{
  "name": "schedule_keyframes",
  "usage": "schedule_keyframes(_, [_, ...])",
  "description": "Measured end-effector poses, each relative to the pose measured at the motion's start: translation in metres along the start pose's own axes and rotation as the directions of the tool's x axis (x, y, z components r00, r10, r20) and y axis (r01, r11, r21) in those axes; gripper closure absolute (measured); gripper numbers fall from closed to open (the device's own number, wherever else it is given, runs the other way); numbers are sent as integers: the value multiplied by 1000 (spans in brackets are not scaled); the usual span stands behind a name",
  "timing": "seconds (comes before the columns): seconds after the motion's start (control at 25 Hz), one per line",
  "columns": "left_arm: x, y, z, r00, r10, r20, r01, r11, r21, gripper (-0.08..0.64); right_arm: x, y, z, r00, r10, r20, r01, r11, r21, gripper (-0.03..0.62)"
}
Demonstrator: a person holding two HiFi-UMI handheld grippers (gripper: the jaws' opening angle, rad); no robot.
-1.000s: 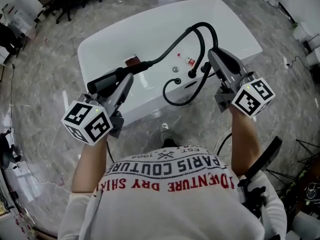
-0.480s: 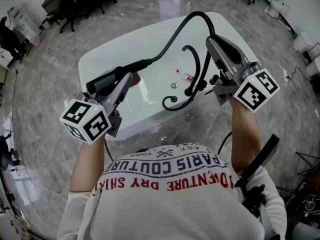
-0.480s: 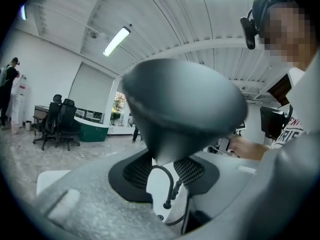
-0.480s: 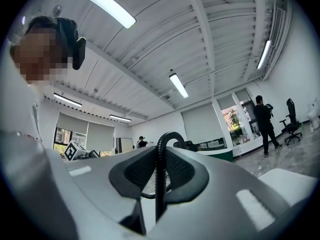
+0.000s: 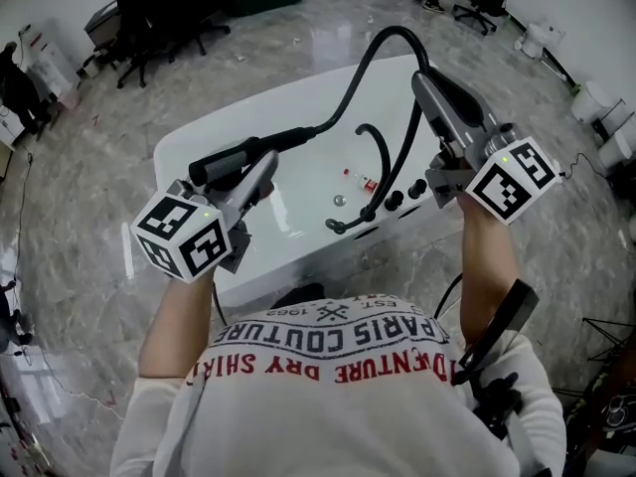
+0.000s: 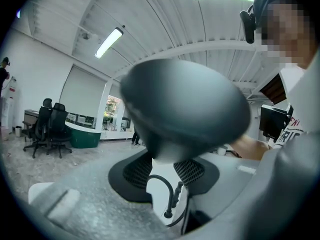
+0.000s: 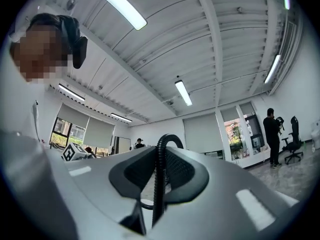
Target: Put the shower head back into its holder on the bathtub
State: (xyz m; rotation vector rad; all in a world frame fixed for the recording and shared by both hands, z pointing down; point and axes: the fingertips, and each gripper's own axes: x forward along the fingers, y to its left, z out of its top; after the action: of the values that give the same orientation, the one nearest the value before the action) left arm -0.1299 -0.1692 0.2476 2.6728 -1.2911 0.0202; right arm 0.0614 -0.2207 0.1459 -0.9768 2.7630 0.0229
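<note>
Head view puts both my tongs above the white oval bathtub (image 5: 288, 97), which stands on a grey marbled floor (image 5: 89, 167). My left gripper (image 5: 266, 162) is clamped on the black shower head (image 5: 234, 157), which lies roughly level in the air over the tub's near left end, clear of the tub. From the head, a black ribbed hose (image 5: 383, 40) arches up and over to the right, then drops through my right gripper (image 5: 422, 82), which is closed on it. Below that grip the hose runs down to the tub's near edge, close to a row of small black knobs (image 5: 395, 201).

Left gripper view confirms the hold: the dark rounded shower head (image 6: 185, 104) fills the frame, its neck pinched between the two dark pads (image 6: 137, 171). Right gripper view shows the hose (image 7: 159, 184) standing upright between that gripper's pads (image 7: 132, 176), both pressed against it. I cannot pick out the holder itself in any view.
</note>
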Motion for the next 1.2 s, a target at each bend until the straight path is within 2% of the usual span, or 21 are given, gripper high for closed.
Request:
schedule_keyframes(0.16, [21, 5, 8, 999, -39, 6, 39, 999, -2, 423, 12, -9, 19, 1000, -16, 25, 17, 999, -46, 529])
schedule_keyframes(0.52, [65, -2, 19, 991, -132, 0, 132, 991, 2, 423, -2, -41, 51, 992, -91, 92, 98, 992, -75, 529])
schedule_keyframes(0.72, [82, 6, -4, 988, -149, -46, 148, 988, -34, 424, -3, -63, 16, 988, -148, 47, 150, 987, -49, 529])
schedule_keyframes(0.84, [83, 10, -30, 985, -151, -79, 145, 987, -75, 424, -5, -70, -17, 986, -165, 5, 165, 986, 1, 529])
schedule_keyframes(1.0, [80, 11, -53, 984, -146, -101, 137, 986, -97, 423, -9, -70, -45, 986, -163, -27, 164, 985, 54, 529])
schedule_keyframes(1.2, [74, 19, -78, 982, -120, -149, 105, 989, -100, 425, -13, -63, -60, 989, -143, -44, 147, 984, 103, 529])
